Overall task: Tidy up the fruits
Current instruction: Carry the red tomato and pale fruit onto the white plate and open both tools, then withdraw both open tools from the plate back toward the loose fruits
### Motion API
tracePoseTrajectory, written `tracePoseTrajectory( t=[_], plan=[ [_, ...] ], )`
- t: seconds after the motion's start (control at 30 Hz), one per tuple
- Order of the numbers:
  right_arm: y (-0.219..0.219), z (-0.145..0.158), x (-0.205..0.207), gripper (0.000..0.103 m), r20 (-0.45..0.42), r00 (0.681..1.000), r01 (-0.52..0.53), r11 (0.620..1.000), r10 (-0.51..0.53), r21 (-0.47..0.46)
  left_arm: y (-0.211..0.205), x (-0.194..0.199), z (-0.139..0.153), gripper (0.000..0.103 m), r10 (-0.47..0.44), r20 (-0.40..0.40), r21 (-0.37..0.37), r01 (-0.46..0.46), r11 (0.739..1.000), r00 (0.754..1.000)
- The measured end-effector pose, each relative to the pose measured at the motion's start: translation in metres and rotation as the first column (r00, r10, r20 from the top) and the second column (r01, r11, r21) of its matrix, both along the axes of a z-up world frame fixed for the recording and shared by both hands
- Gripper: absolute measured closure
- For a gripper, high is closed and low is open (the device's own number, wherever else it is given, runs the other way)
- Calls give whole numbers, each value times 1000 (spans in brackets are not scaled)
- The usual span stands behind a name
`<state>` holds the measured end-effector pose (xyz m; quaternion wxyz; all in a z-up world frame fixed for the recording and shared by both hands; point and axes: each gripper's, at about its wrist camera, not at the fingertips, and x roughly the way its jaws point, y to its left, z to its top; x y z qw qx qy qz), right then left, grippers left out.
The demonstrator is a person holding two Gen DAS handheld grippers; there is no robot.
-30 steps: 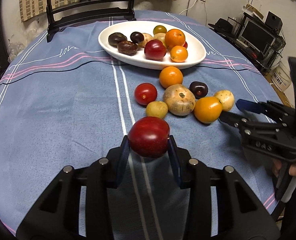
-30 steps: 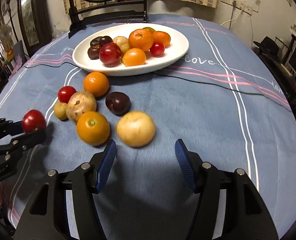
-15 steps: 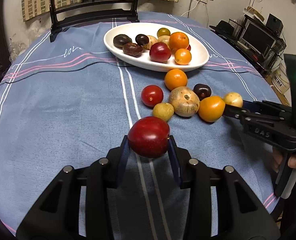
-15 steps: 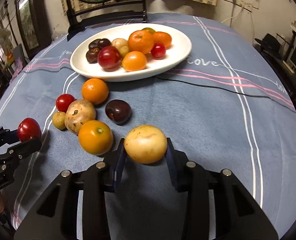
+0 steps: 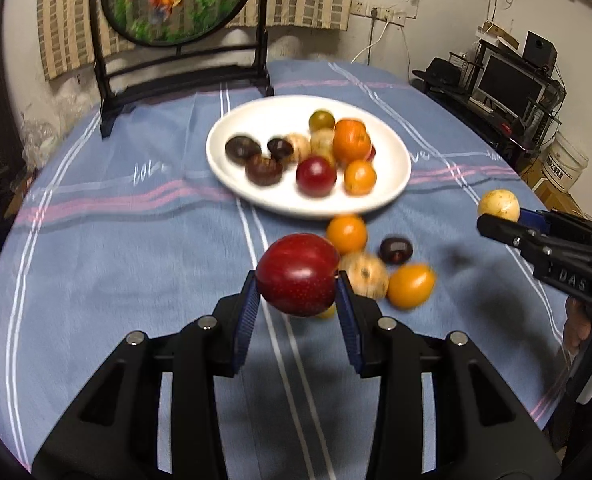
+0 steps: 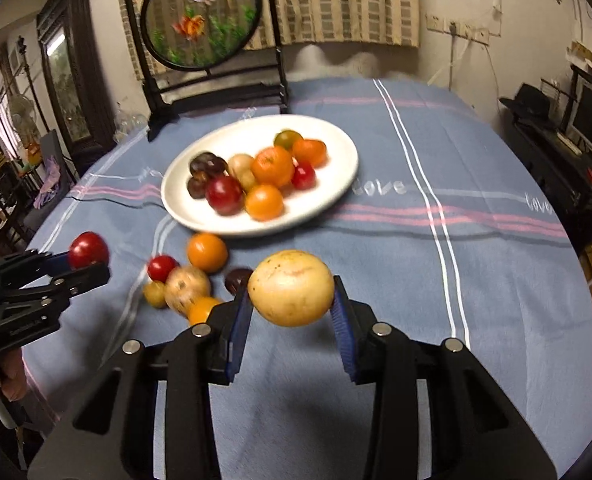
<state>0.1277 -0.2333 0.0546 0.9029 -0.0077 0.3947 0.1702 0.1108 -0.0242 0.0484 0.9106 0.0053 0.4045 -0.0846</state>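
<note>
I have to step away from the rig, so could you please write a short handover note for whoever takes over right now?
Left gripper: shut on the red fruit, held above the cloth.
Right gripper: shut on the pale yellow fruit, also held clear of the cloth.
White plate: sits mid-table and already holds a pile of dark, red, orange and pale fruits.
Loose fruit cluster: several pieces lie on the blue tablecloth just in front of the plate.
Done: part of the fruit is plated and two pieces are picked up.
Left: probably place both held fruits on the plate, then collect the loose ones.
</note>
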Motion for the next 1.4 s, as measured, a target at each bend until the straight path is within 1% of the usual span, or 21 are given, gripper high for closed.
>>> tracePoseTrajectory(
  t=[0.1, 0.23, 0.33, 0.53, 0.7, 0.8, 0.93, 1.03, 1.07, 1.13, 1.2, 1.23, 1.3, 1.4],
  plan=[
    [12, 8, 15, 64, 19, 1000, -24, 1000, 24, 6, -6, 21, 12, 64, -8, 22, 9, 8, 1000, 1000],
    [27, 16, 42, 64, 25, 999, -45, 999, 45, 24, -7, 54, 16, 64, -4, 14, -17, 5, 1000, 1000],
    [38, 18, 65, 64, 15, 999, -47, 998, 46, 37, -5, 79, 13, 64, 8, 4, -31, -8, 999, 1000],
    [51, 13, 102, 64, 1, 999, -42, 998, 42, 42, -1, 121, -5, 64, 42, -43, -22, -43, 999, 998],
    [68, 4, 133, 64, -20, 999, -37, 999, 38, 28, 1, 139, -21, 64, 72, -68, 1, -72, 997, 995],
    [78, -1, 144, 64, -25, 999, -38, 999, 38, 8, 1, 144, -28, 64, 84, -75, 17, -83, 996, 994],
    [88, -8, 159, 63, -51, 998, -34, 999, 34, -1, 1, 148, -36, 64, 81, -98, 13, -80, 997, 992],
    [96, -13, 168, 63, -67, 997, -43, 999, 42, -12, 0, 149, -37, 63, 85, -94, 9, -85, 996, 992],
    [98, -15, 171, 62, -82, 996, -43, 999, 42, -16, 0, 149, -37, 60, 85, -91, 8, -85, 996, 992],
    [101, -14, 172, 61, -84, 996, -44, 999, 43, -20, -2, 149, -35, 53, 77, -86, -8, -78, 997, 993],
    [101, -12, 170, 55, -79, 996, -43, 999, 42, -2, -2, 146, -30, 41, 70, -77, -17, -71, 997, 995],
    [101, -10, 169, 50, -72, 996, -42, 999, 42, 10, -2, 145, -27, 33, 70, -65, -21, -71, 997, 995],
    [98, -6, 163, 49, -56, 998, -34, 999, 34, 9, -2, 141, -22, 32, 76, -44, -16, -77, 997, 996],
    [87, -1, 154, 49, -57, 998, -23, 999, 25, 33, 2, 133, -16, 30, 85, -42, -19, -85, 996, 996]
  ],
)
